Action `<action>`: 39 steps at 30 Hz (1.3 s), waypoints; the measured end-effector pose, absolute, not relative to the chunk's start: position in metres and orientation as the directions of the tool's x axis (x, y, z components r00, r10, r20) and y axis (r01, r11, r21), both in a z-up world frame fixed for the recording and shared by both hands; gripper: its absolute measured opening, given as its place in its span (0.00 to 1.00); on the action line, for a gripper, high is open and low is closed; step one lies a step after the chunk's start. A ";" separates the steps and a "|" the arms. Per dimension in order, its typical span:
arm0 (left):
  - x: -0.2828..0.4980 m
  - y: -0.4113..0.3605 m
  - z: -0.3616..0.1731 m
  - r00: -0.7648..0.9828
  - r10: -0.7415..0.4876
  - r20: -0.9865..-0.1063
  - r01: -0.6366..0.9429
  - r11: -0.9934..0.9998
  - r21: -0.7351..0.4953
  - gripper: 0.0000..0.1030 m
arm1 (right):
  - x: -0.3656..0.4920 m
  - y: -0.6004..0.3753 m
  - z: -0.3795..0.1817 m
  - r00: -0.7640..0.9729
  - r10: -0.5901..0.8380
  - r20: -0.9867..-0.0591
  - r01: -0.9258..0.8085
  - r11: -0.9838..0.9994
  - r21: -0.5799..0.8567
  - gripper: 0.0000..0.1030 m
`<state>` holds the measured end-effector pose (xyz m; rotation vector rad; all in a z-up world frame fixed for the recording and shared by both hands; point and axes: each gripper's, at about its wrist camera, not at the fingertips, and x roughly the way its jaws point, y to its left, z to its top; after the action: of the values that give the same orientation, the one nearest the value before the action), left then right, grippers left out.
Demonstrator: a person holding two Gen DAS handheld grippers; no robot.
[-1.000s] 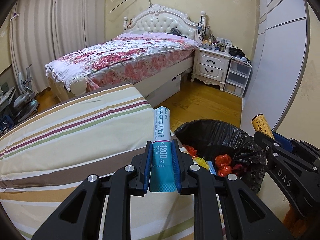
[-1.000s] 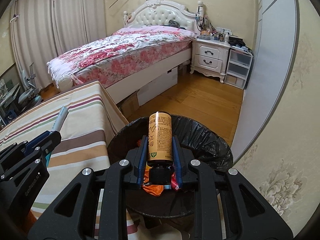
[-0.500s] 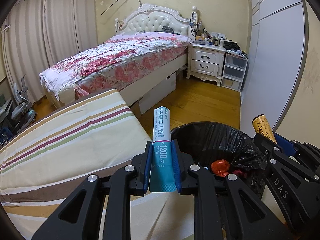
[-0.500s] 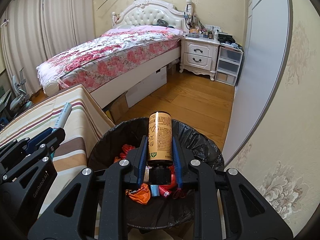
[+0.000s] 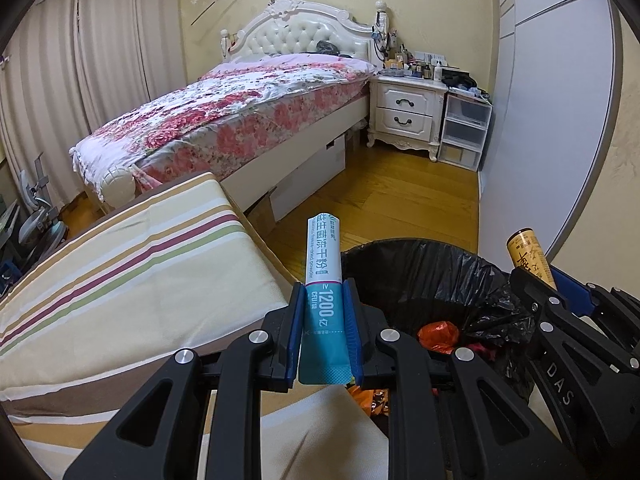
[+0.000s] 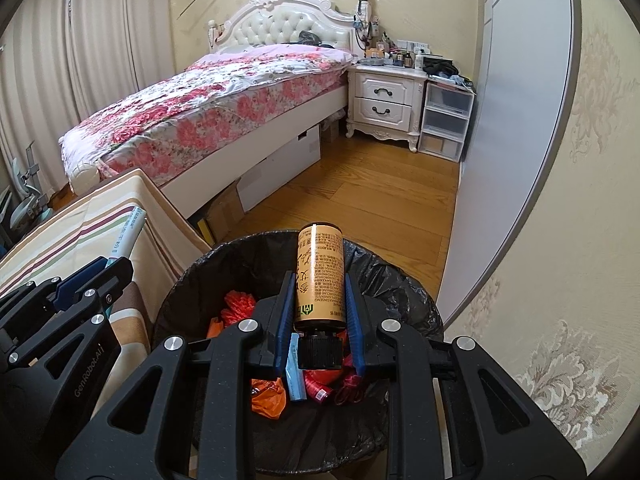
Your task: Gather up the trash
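My left gripper is shut on a teal and white sachet, held upright at the edge of the striped table, just left of the bin. My right gripper is shut on a yellow bottle, its black cap toward me, held right above the bin. The bin is round with a black liner and holds red and orange wrappers and a blue packet. The bottle and the right gripper also show at the right of the left wrist view.
A table with a striped cloth stands left of the bin. Behind are a bed with a floral cover, a white nightstand, plastic drawers and a wardrobe wall close on the right. Wooden floor lies beyond the bin.
Both grippers have moved right and forward with their loads. The right gripper now hangs over the middle of the bin; the left has come nearer the bin's rim.
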<state>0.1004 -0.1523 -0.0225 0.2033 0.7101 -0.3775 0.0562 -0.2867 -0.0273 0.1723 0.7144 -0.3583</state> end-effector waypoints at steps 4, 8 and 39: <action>0.103 -0.156 -0.023 0.691 -0.270 -0.671 0.411 0.910 0.057 0.20 | 0.058 -0.289 -0.029 0.694 -0.264 -0.670 0.383 0.923 0.034 0.23; 0.104 -0.160 -0.024 0.689 -0.265 -0.674 0.410 0.910 0.062 0.21 | 0.060 -0.291 -0.032 0.689 -0.266 -0.675 0.388 0.921 0.033 0.23; 0.087 -0.114 -0.014 0.746 -0.195 -0.637 0.301 0.952 0.061 0.78 | 0.042 -0.275 -0.015 0.714 -0.318 -0.624 0.407 0.914 0.000 0.69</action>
<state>0.0867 -0.1142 -0.0139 0.1638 0.6770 -0.2724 0.0419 -0.2754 -0.0148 0.1405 0.6633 -0.4028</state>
